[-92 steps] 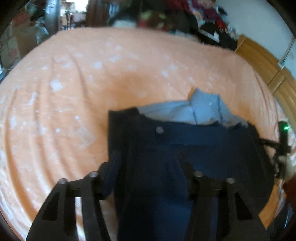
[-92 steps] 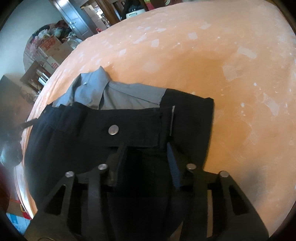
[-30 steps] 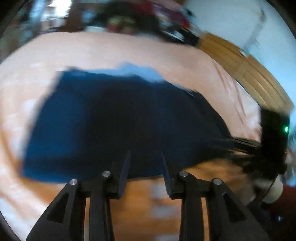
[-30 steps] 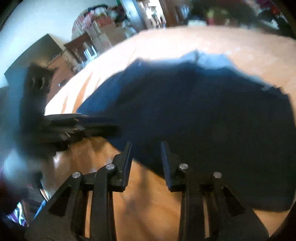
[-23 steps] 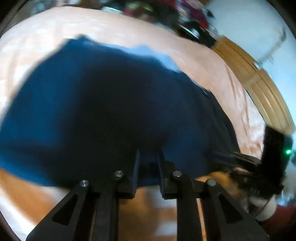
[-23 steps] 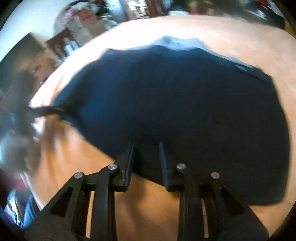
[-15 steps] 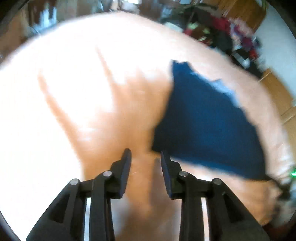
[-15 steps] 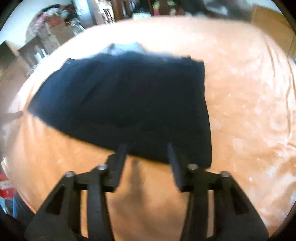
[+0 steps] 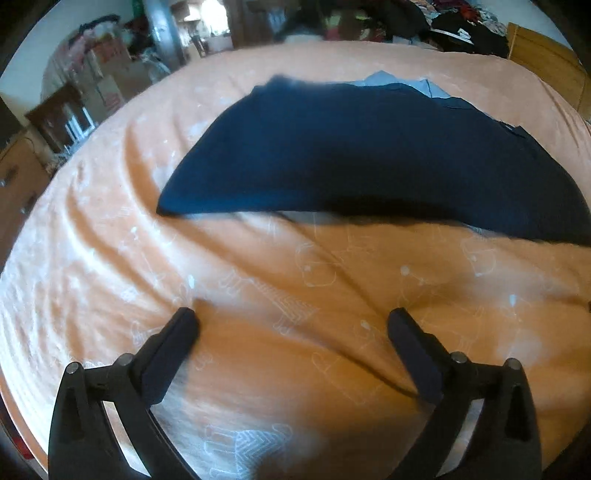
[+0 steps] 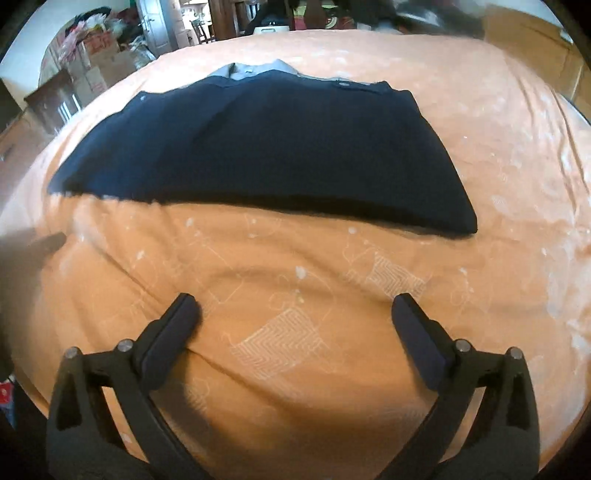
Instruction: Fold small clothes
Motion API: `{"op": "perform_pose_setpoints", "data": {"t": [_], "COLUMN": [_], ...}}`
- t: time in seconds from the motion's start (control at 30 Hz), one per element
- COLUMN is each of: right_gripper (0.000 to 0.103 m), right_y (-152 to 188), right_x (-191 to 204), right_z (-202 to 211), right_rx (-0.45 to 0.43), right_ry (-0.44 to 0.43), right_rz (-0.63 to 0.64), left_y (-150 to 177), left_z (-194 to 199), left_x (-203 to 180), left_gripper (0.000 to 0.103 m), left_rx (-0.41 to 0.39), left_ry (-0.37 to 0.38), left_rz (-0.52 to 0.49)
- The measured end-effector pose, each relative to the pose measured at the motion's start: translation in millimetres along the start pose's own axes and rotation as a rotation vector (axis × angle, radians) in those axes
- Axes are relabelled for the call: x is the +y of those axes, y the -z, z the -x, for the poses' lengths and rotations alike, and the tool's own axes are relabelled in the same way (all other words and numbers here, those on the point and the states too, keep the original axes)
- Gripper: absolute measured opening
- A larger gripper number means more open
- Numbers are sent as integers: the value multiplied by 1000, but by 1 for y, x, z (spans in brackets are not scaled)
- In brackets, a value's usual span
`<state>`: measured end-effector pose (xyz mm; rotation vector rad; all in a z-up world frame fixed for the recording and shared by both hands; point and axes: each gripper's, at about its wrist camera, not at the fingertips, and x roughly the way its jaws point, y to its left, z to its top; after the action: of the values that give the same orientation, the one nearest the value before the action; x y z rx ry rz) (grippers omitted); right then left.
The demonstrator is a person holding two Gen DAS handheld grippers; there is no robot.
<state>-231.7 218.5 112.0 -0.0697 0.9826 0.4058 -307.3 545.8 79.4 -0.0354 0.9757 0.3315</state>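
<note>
Dark navy shorts [image 9: 369, 155] [image 10: 266, 147] lie folded flat across the orange bedspread [image 9: 295, 314] [image 10: 295, 280], with a grey garment [image 9: 399, 80] [image 10: 255, 70] peeking out from under their far edge. My left gripper [image 9: 291, 328] is open, hovering over bare bedspread a short way in front of the shorts' near edge. My right gripper [image 10: 295, 314] is also open, over bare bedspread and back from the shorts. Neither holds anything.
Wooden bed frame [image 9: 546, 62] runs along the far right. Cardboard boxes [image 10: 99, 70] and dark furniture [image 9: 62, 114] stand beyond the bed's far left. Piled clothes [image 9: 454, 26] lie past the far edge. A blurred dark shape [image 10: 26, 254] sits at the right wrist view's left edge.
Both grippers let go of the shorts, opened wide and pulled back toward the near side of the bed. The shorts now lie flat in a folded rectangle.
</note>
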Motion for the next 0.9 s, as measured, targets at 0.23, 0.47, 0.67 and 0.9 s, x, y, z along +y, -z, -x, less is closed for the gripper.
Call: {"op": "perform_pose_setpoints", "data": {"t": [0.23,0.47,0.67,0.9], "right_gripper": [103,103,103,103], "right_y": [-8,0,1,2], "right_x": [-4,-3,-4,-3], "right_z": [-33,-33,-32,-32], "right_rx": [-34,-96,-106,-114], "right_ry": [-65,-66,-62,-64], "right_rz": [-45,-17,-13,-17], "left_y": [-26,-19,-18,-19], "left_z": [-20,-24,-24,-24], "left_x": [-1,0,-2,-2], "left_gripper": [103,103,103,103], "left_rx": [-18,-67,-85,-86], "left_ry": [7,16,7,6], "left_rz": [25,16,18,17]}}
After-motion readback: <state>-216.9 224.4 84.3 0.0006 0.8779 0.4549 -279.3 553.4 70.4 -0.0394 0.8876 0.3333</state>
